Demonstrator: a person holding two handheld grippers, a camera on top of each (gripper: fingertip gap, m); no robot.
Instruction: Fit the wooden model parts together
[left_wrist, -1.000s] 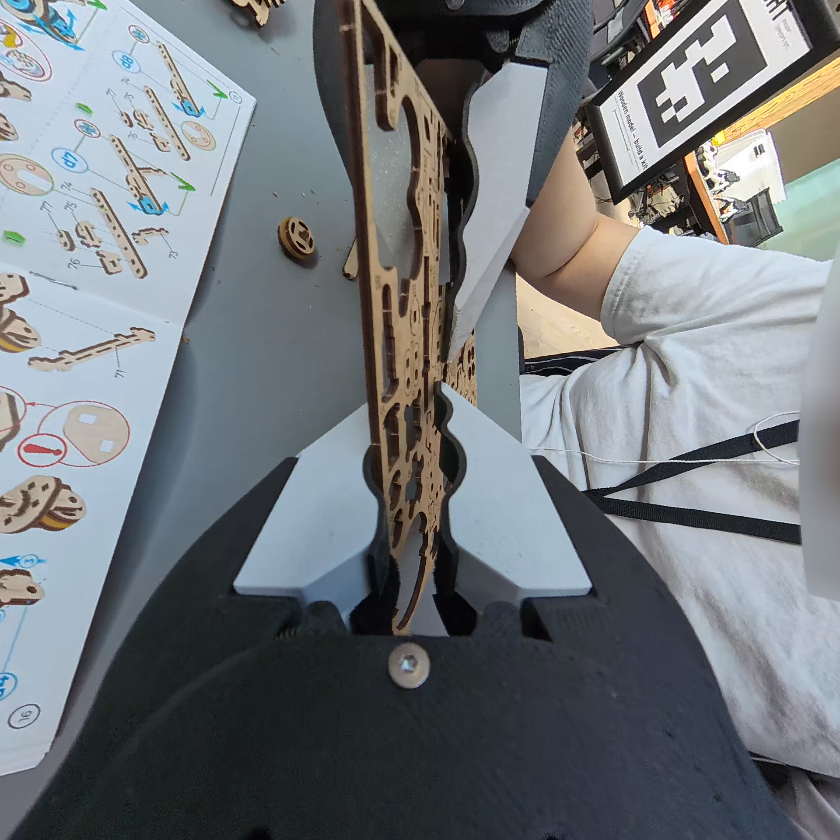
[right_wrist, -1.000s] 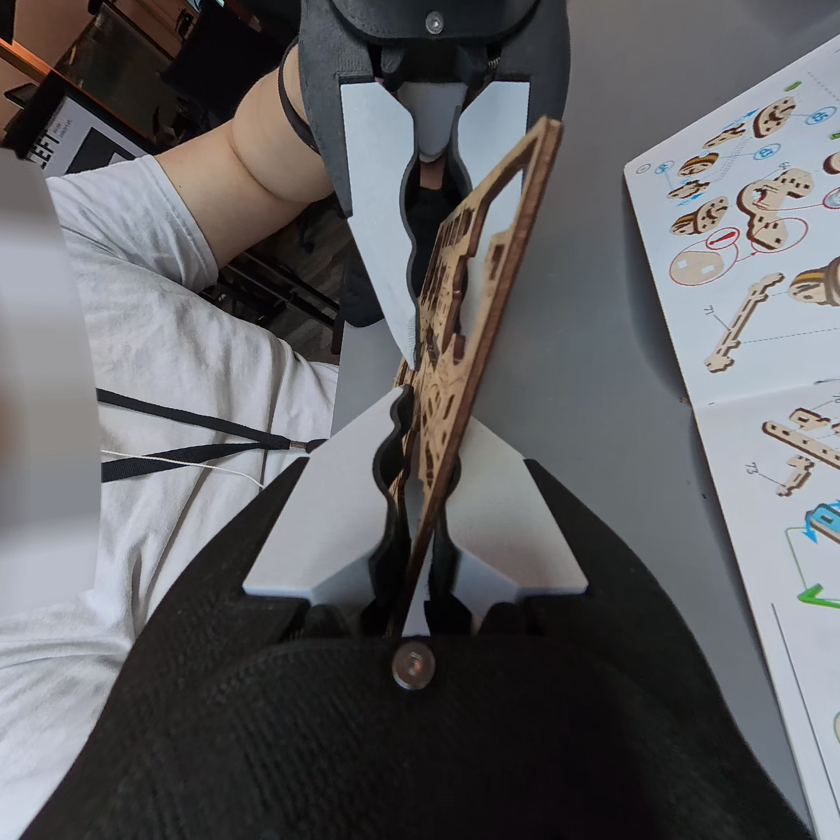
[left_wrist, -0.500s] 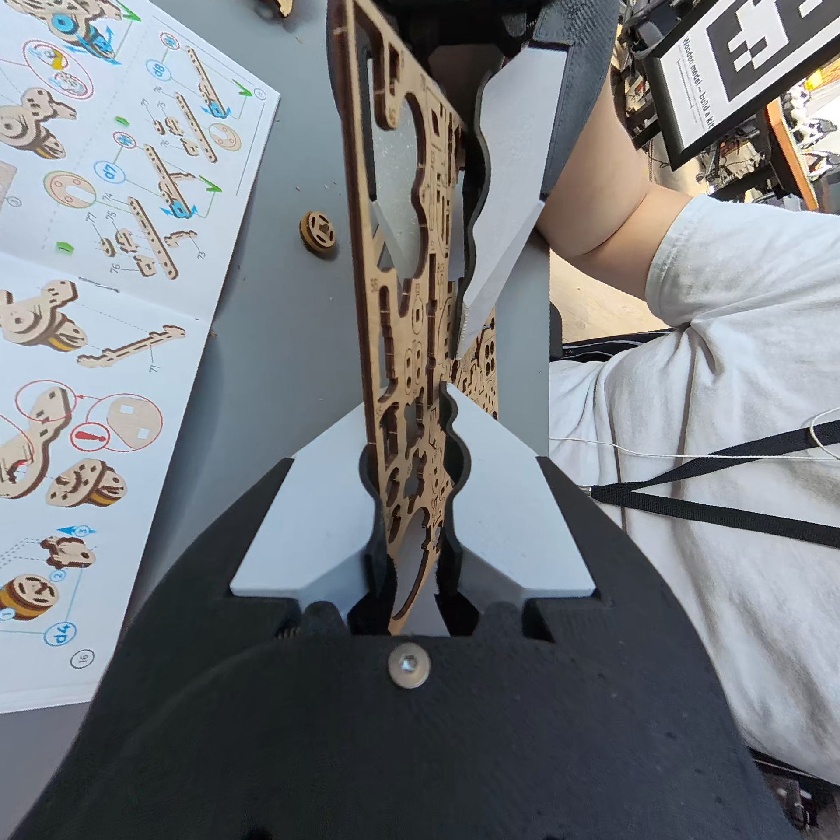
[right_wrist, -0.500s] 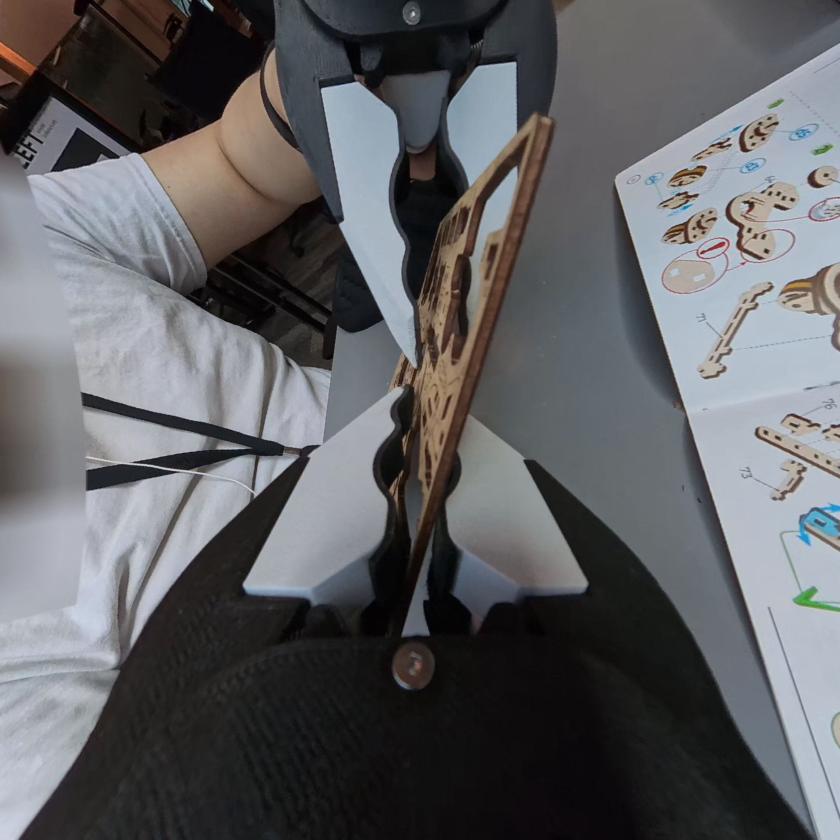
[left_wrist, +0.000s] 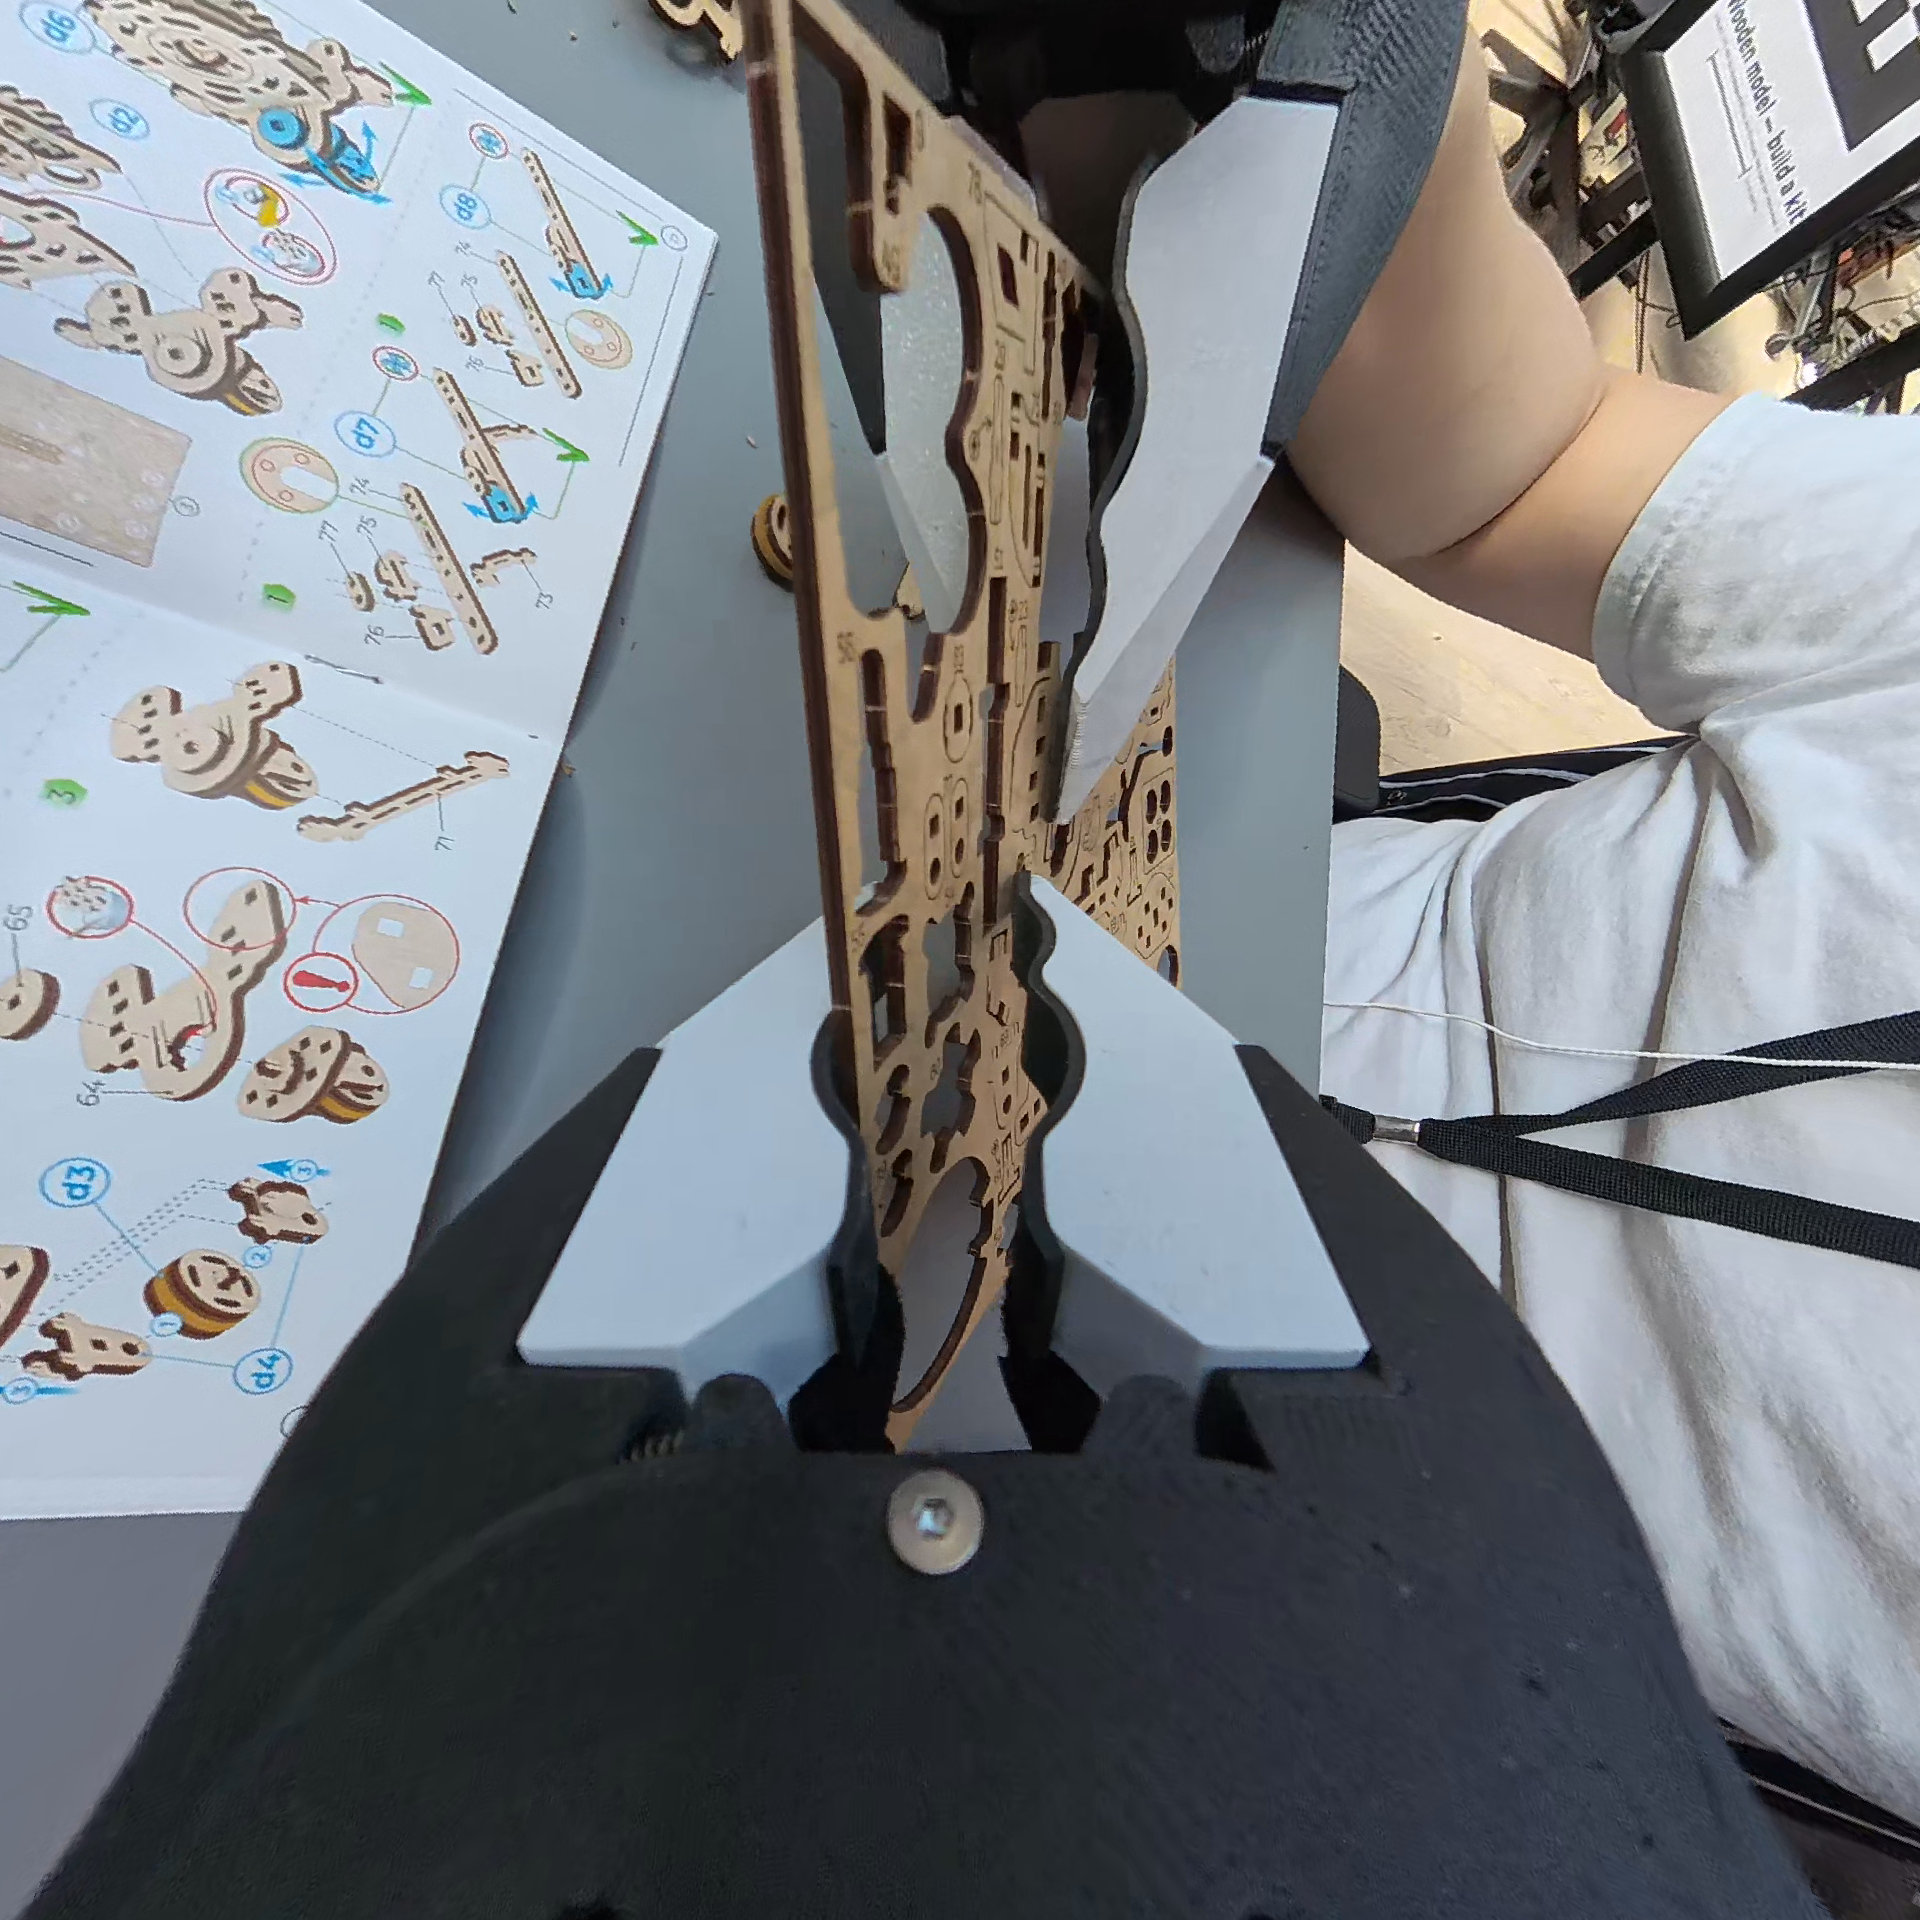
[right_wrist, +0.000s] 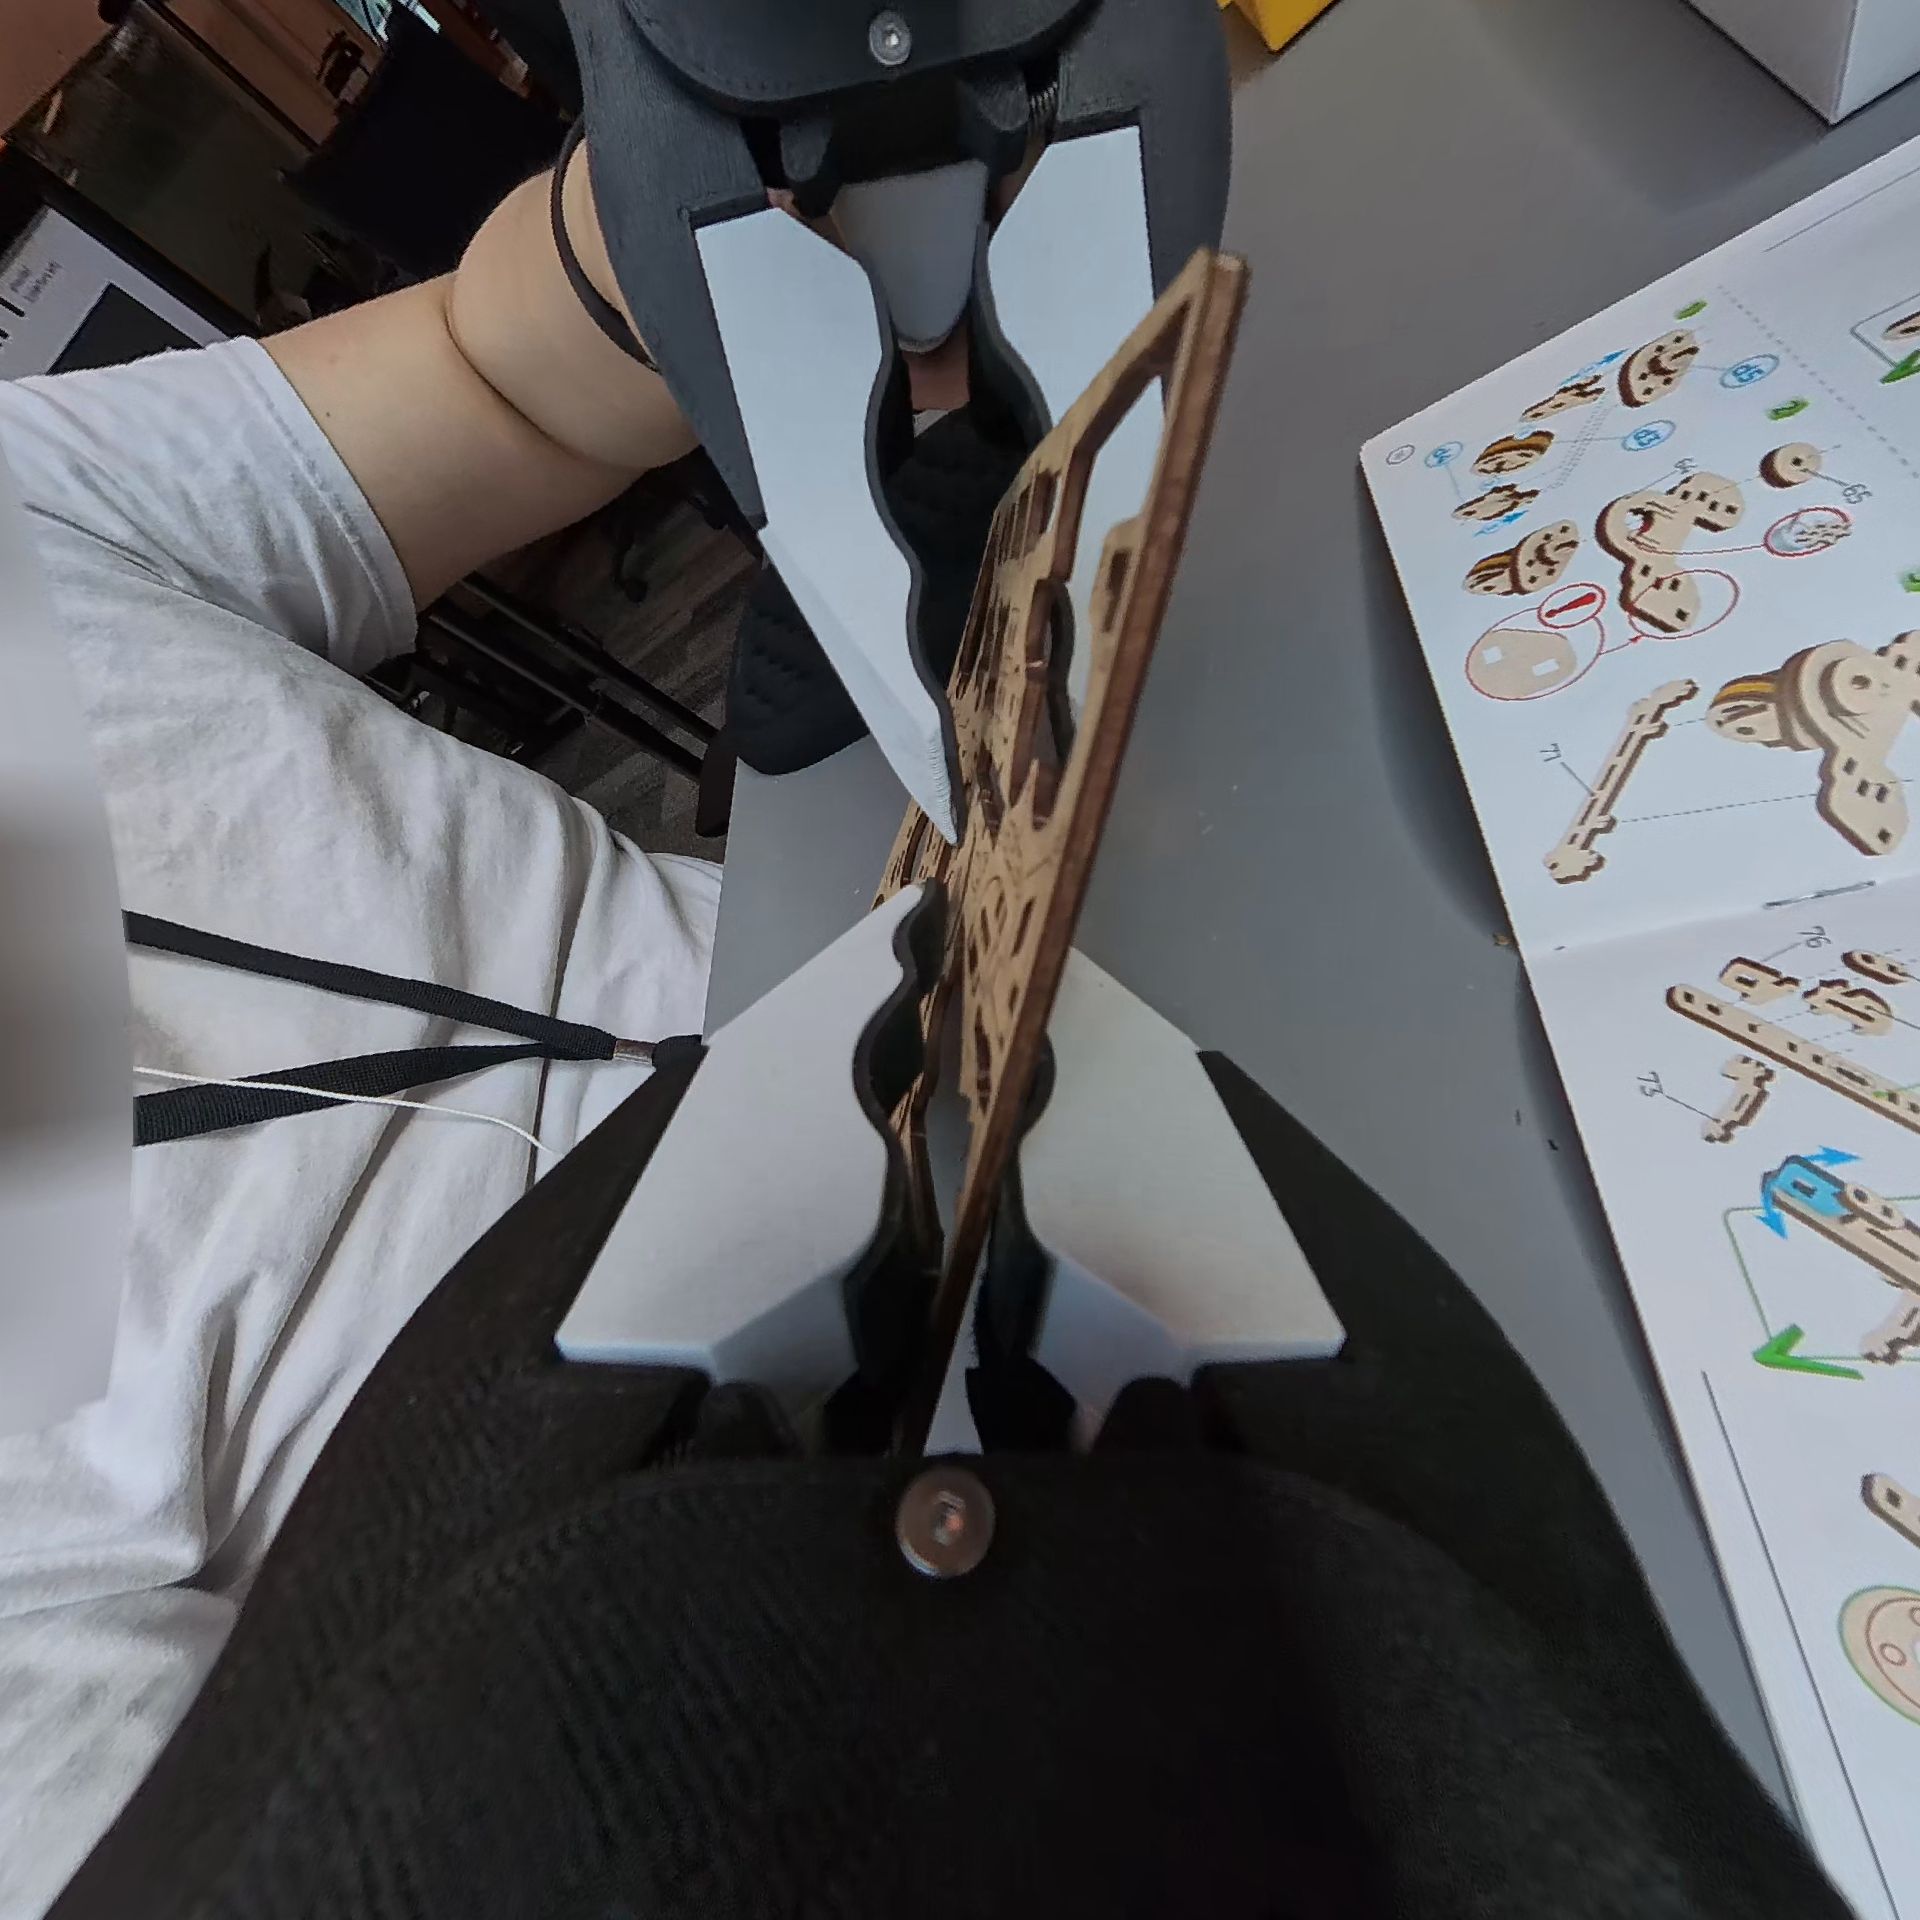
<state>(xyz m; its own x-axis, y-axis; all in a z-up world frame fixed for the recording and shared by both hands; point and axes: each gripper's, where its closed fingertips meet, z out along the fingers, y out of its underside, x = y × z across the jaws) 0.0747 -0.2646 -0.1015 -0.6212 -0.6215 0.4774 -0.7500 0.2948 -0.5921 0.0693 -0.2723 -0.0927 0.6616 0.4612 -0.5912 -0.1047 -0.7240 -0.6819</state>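
Here the wooden parts sheet (left_wrist: 914, 665) stands on edge between both grippers, held from opposite ends above the grey table (left_wrist: 665, 727). The left gripper (left_wrist: 940, 1049) has its two pale fingers (left_wrist: 717, 1195) pressed in against the sheet's near end, the thin laser-cut panel running up out of the gap and on towards the top of the left wrist view. At the far end the right gripper (left_wrist: 1049, 665) meets it – one of its fingers lies against the sheet's right face, the other shows through a large cut-out on the other side. In the right wrist view the same sheet (right_wrist: 1049, 748) rises tilted to the right from between the right gripper (right_wrist: 966, 997) and its closed-in fingers (right_wrist: 769, 1164), pinched near its lower edge. The left gripper (right_wrist: 961, 790) reaches down from the top of that view, its pointed finger touching the sheet's left face; its other finger is hidden behind the wood.

The table is plain grey. An open instruction booklet (left_wrist: 260, 727) with coloured assembly drawings lies flat on it, well apart from the sheet – to the left in one view, to the right (right_wrist: 1683, 831) in the other. A small round wooden piece (left_wrist: 771, 532) sits on the table just behind the sheet's left edge. A person in a white T-shirt (left_wrist: 1662, 1039) sits at the table edge, black straps across the front. A framed black-and-white sign (left_wrist: 1787, 135) stands in the cluttered background.
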